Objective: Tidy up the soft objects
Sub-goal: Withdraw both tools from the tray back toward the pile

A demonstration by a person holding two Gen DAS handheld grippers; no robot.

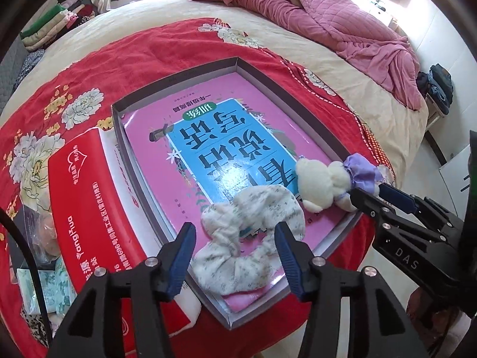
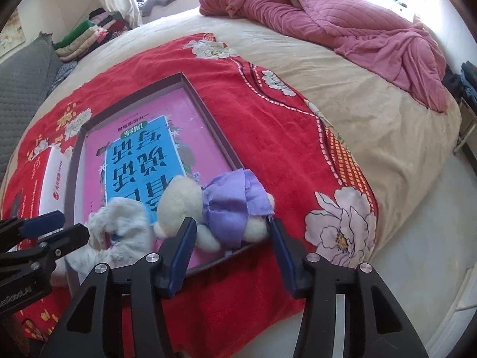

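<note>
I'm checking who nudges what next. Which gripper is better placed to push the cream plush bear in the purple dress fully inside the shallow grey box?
The right gripper: its open jaws straddle the plush bear at the grey box rim. The left gripper brackets the white floral scrunchie.

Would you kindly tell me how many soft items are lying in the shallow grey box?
2: a white floral fabric scrunchie at the near edge, and a cream plush bear in purple cloth at the near right corner.
</note>
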